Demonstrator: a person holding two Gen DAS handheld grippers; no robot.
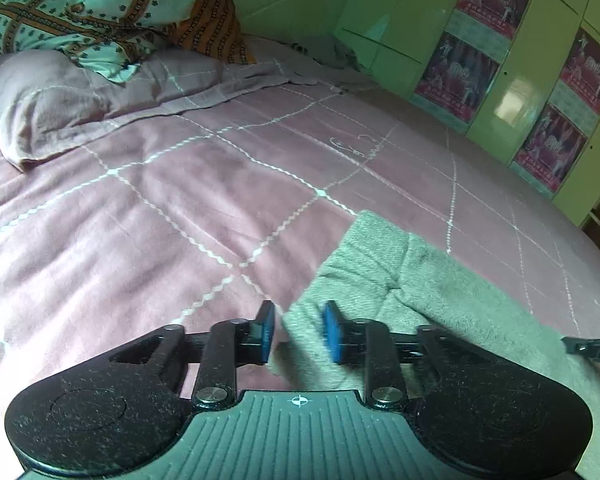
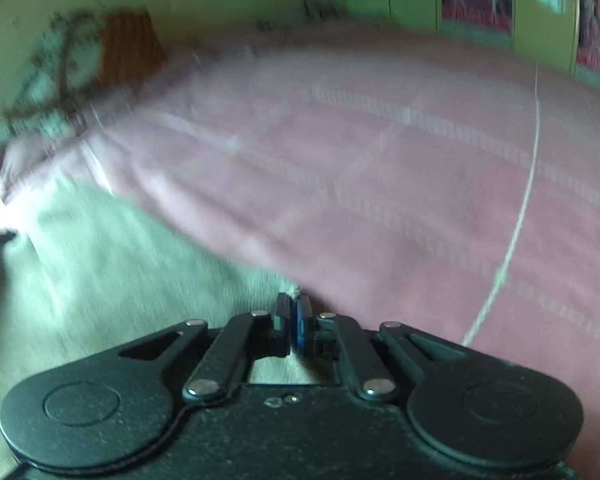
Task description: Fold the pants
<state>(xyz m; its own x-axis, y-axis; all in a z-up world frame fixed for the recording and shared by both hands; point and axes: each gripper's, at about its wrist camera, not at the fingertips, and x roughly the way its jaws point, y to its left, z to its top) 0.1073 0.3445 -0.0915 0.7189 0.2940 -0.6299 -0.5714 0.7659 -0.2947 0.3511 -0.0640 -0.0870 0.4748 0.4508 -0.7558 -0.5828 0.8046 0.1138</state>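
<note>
Between my left gripper's [image 1: 298,330] parted blue pads sits the near edge of the grey-green pants [image 1: 400,276], not yet pinched. My right gripper [image 2: 294,320] is clamped narrow on a nub of the same cloth at its fingertips. Beyond both lies the pink bedspread [image 1: 180,184]. If I lift now, the left side could slip free and skew the fold.

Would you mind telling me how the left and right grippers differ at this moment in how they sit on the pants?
The left gripper is open, its fingers straddling an edge of the grey pants; the right gripper is shut, pinching a small bit of the pants edge at its tips. The left view is fairly sharp, the right view heavily blurred. Both are over the pink bedspread and have blue-padded fingers.
</note>
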